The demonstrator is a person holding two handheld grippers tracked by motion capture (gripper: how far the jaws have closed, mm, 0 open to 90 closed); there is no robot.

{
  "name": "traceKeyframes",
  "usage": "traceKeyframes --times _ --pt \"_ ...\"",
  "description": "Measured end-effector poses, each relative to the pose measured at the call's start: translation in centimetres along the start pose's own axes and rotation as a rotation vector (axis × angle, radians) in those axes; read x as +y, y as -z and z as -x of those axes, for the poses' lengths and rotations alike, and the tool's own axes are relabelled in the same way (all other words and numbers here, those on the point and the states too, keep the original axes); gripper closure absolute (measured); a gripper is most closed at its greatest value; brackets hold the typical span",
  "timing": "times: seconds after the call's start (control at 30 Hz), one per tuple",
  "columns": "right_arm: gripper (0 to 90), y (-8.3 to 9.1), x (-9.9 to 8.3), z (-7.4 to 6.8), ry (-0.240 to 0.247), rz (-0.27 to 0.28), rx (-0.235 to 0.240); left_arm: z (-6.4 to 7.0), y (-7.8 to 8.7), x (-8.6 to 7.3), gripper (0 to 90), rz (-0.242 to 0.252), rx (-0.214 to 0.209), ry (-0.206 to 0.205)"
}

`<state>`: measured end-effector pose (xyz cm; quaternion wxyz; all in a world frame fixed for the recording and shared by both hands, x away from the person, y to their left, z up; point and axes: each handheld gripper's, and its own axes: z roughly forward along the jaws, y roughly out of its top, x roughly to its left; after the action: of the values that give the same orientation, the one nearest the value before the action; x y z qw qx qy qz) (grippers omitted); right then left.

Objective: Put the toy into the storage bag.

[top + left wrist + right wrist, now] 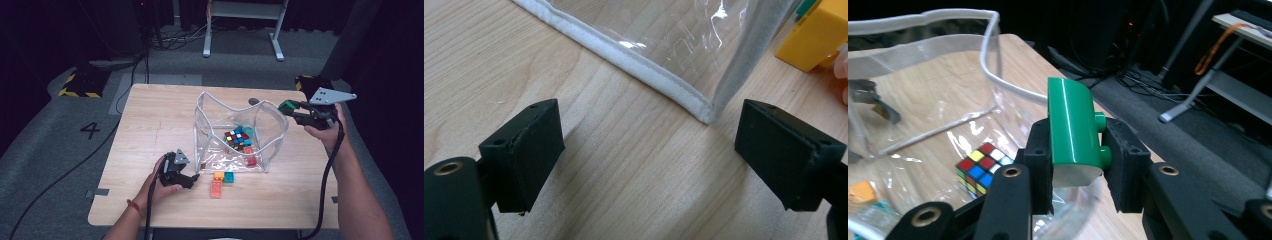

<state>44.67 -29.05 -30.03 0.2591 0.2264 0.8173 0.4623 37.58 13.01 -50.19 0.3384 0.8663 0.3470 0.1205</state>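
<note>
Jaws clench a green block (1073, 131) above the clear bag's rim (998, 75); left ones gape.

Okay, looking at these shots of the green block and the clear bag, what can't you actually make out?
- Underside of the green block: right gripper view, hidden between the right tool's pads.
- Small pieces inside the clear bag: high view, too small and blurred by glare.
- Yellow block: left gripper view, cut off by the frame edge.
- Left tool: high view, too small to judge jaw gap.
</note>
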Motion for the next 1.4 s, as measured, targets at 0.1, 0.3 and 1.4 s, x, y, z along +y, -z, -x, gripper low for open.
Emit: traceKeyframes --times 0.1,0.3,1.4 --pt "67.4 -0.5 0.5 -0.7 0.012 0.007 0.045 0.0 0.0 0.0 12.2 0.0 0.0 0.0" --pt "67.3 -2.1 1.0 -2.1 0.068 -0.004 0.131 0.0 0.0 0.0 12.2 0.0 0.003 0.004" --pt "67.1 -11.1 2.2 -2.3 0.151 -0.575 0.233 0.1 0.0 0.0 12.0 0.0 0.0 0.007"
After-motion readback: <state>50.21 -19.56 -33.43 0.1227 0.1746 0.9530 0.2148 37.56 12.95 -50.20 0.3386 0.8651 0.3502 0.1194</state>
